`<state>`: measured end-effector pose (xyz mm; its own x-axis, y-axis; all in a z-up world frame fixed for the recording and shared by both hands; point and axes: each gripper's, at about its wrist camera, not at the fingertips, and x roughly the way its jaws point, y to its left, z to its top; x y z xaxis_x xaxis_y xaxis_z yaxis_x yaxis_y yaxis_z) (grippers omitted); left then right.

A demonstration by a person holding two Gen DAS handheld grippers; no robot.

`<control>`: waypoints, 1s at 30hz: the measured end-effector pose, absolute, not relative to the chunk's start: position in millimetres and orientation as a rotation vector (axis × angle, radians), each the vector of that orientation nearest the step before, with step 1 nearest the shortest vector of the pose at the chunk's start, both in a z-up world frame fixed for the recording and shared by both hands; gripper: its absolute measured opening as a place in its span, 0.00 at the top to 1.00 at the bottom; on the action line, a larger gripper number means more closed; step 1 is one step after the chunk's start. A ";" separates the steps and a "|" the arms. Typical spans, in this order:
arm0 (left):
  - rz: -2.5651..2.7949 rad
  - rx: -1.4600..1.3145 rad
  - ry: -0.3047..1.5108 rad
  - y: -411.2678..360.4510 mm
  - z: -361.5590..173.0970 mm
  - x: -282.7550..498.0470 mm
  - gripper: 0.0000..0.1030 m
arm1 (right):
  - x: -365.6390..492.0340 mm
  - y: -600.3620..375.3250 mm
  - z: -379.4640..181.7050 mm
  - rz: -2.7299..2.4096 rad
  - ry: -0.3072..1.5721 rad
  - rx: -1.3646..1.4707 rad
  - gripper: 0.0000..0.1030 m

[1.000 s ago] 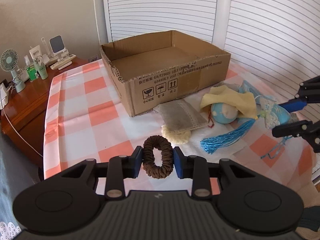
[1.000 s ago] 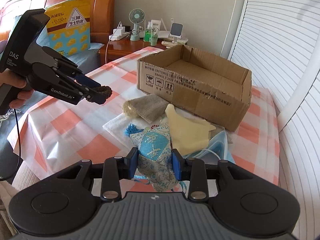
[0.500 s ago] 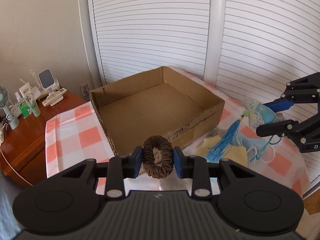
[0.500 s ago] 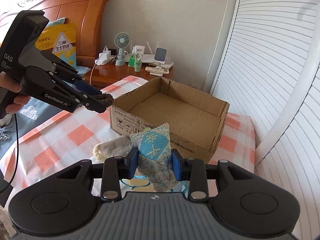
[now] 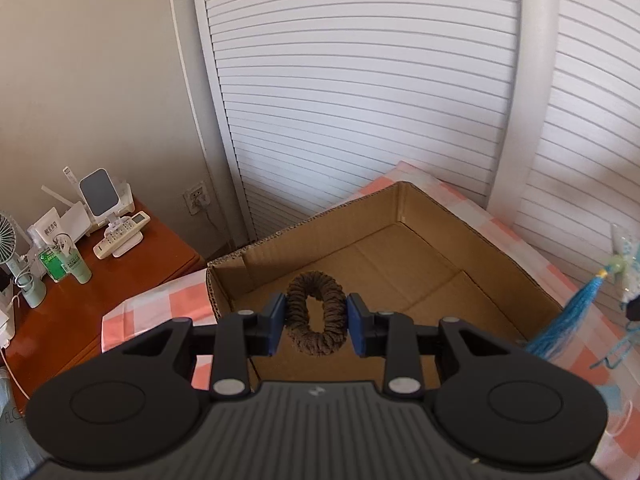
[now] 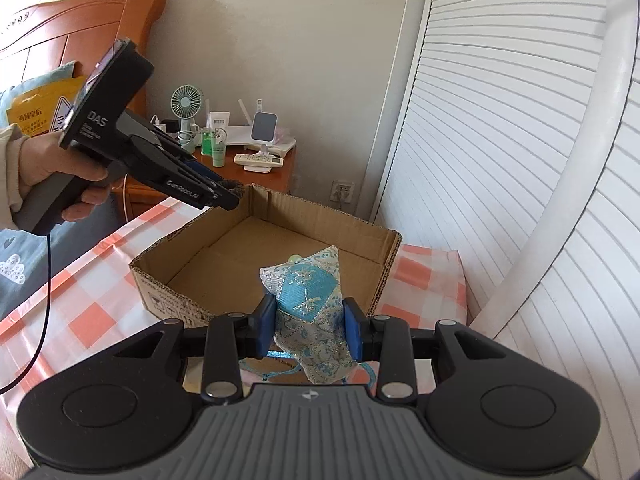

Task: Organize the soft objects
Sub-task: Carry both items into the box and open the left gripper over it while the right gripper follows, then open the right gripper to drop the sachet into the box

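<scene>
Scrunchie [image 5: 316,314], brown, sits centre frame between the left gripper [image 5: 316,320] pads, jaws opening, above the empty cardboard box [image 5: 440,248] for dropping. Right gripper [image 6: 310,330] clamps the blue brocade sachet [image 6: 308,308] at the box's near wall.

Bright daylight everywhere, soft shadows inside the cardboard box [image 5: 400,256], shutter doors [image 6: 500,152] bowing from heavy fisheye, corners vignetted black.
</scene>
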<state>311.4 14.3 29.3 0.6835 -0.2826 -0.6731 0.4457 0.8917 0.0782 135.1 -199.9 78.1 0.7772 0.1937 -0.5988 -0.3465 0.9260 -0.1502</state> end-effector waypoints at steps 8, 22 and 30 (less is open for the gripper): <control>-0.397 0.212 0.698 9.8 15.4 334.4 0.20 | 163.4 -206.7 71.6 0.266 0.649 -0.242 0.61; -0.467 0.228 0.667 36.6 34.7 278.9 0.10 | 247.1 -179.4 67.1 0.202 0.704 -0.194 0.61; -0.461 0.227 0.668 54.2 30.4 260.4 0.07 | 299.8 -174.1 53.6 0.108 0.725 -0.111 0.03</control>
<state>260.4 54.2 30.4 0.6895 -0.3371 -0.6411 0.4801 0.8754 0.0561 299.8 -174.1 53.6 0.7436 0.0603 -0.6659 -0.1371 0.9885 -0.0637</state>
